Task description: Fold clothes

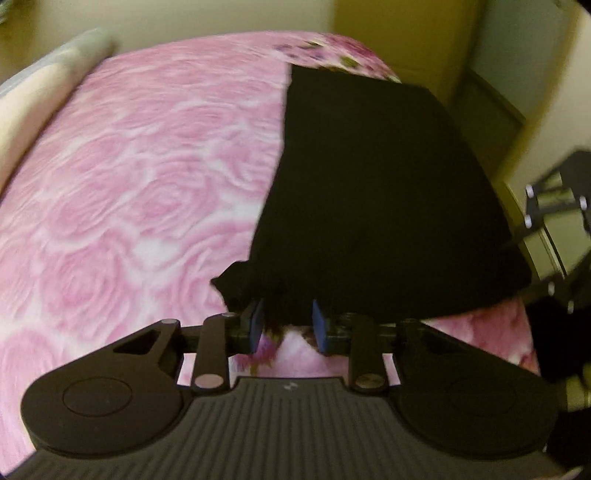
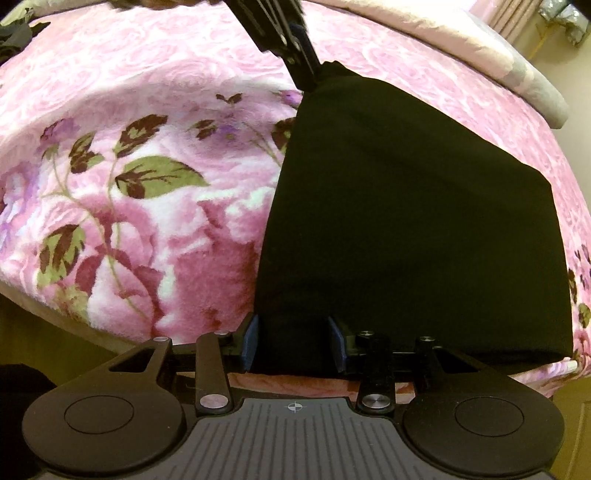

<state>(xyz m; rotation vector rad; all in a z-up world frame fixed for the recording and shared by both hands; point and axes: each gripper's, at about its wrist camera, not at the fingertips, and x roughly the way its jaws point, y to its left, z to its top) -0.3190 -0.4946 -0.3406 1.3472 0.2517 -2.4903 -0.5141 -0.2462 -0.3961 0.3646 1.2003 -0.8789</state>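
A black garment [image 1: 373, 199] lies folded flat on a pink rose-patterned blanket [image 1: 140, 177]. My left gripper [image 1: 288, 325] is at the garment's near corner with its blue pads [image 1: 256, 325] apart; the cloth edge sits between them, and a small bunched corner sticks out to the left. In the right wrist view the same black garment [image 2: 413, 229] fills the right half. My right gripper [image 2: 293, 343] has its pads [image 2: 252, 341] apart with the garment's near edge between them. The left gripper's black frame [image 2: 280, 40] shows at the garment's far corner.
The blanket [image 2: 140, 206] with green leaves and large roses hangs over the bed's edge. A pale bolster [image 1: 40, 96] lies along the far left side. A dark clothes heap [image 2: 14, 33] sits at the top left. A wall and door frame [image 1: 491, 85] stand to the right.
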